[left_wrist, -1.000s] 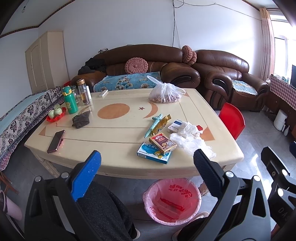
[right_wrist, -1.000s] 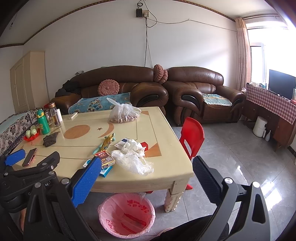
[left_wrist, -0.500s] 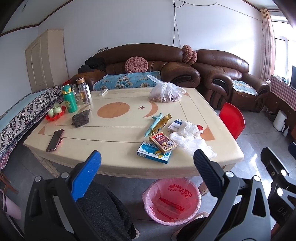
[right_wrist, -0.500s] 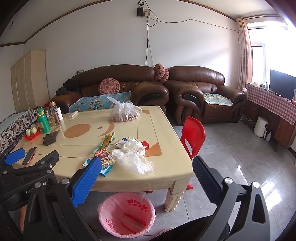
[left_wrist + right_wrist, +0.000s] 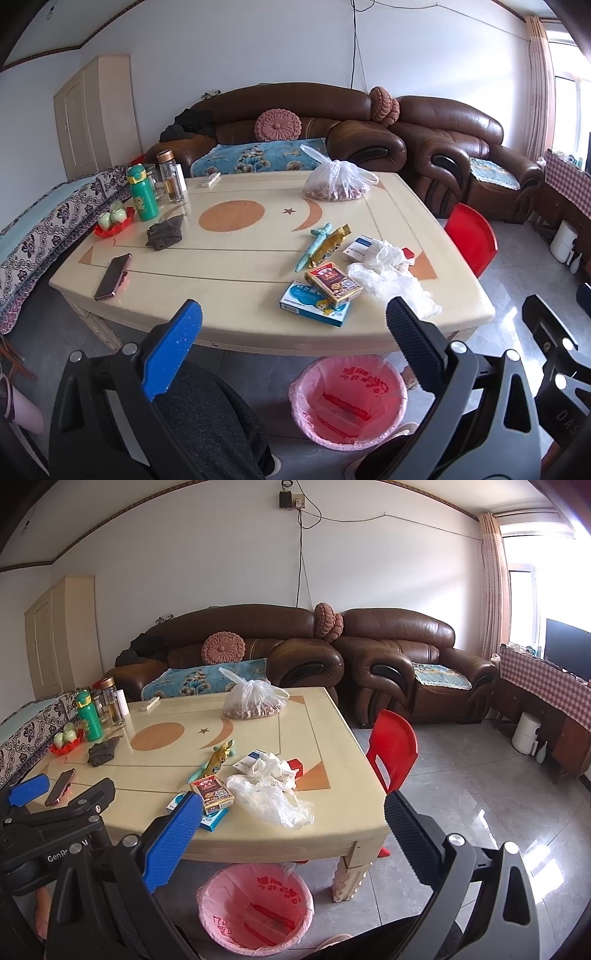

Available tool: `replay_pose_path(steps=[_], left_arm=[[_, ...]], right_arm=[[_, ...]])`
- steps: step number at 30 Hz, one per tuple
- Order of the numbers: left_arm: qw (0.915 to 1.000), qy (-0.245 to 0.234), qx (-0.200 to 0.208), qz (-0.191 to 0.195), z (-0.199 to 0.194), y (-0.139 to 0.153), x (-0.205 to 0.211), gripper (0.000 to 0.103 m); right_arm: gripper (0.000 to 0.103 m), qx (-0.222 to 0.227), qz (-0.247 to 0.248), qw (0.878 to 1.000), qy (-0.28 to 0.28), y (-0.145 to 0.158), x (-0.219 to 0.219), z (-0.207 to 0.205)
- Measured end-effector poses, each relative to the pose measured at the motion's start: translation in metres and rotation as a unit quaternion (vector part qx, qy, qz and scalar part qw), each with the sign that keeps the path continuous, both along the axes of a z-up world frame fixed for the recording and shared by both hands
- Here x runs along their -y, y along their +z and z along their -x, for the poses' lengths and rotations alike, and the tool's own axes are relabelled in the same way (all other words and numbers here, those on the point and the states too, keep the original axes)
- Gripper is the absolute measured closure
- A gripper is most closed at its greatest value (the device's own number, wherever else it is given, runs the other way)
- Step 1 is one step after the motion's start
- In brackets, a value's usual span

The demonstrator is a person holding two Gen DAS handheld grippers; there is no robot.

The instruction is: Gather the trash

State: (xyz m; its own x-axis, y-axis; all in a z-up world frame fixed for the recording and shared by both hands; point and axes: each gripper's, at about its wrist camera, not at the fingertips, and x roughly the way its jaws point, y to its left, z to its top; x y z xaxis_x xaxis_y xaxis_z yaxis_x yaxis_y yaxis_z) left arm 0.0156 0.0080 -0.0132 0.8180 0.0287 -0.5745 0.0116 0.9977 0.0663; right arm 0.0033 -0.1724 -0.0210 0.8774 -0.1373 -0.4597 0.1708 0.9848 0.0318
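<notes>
1. Left gripper (image 5: 293, 334) is spread wide, holding nothing, short of the table (image 5: 236, 299).
2. Right gripper (image 5: 293, 819) gapes equally wide, also empty.
3. Crumpled plastic (image 5: 269, 797) lies near the table's front edge, beside boxes (image 5: 325, 291).
4. Pink bin (image 5: 255, 908) stands on the floor below.

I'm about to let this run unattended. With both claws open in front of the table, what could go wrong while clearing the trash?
The crumpled clear plastic bag lies at the table edge and may slide off, missing the pink-lined bin. It touches the red card box, which a grab might drag along. The phone could be mistaken for trash.
</notes>
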Motion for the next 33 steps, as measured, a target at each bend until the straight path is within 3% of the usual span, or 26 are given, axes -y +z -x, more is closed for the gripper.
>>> replay_pose_path(steps=[23, 33], left_arm=[[0.9997, -0.002, -0.025, 0.002, -0.031, -0.013, -0.014, 0.005], [0.9991, -0.012, -0.039, 0.009, -0.048, -0.028, -0.022, 0.005]], right_arm=[[0.007, -0.026, 0.015, 0.999, 0.026, -0.019, -0.005, -0.039], [0.007, -0.052, 0.017, 0.997, 0.05, -0.04, -0.007, -0.064]])
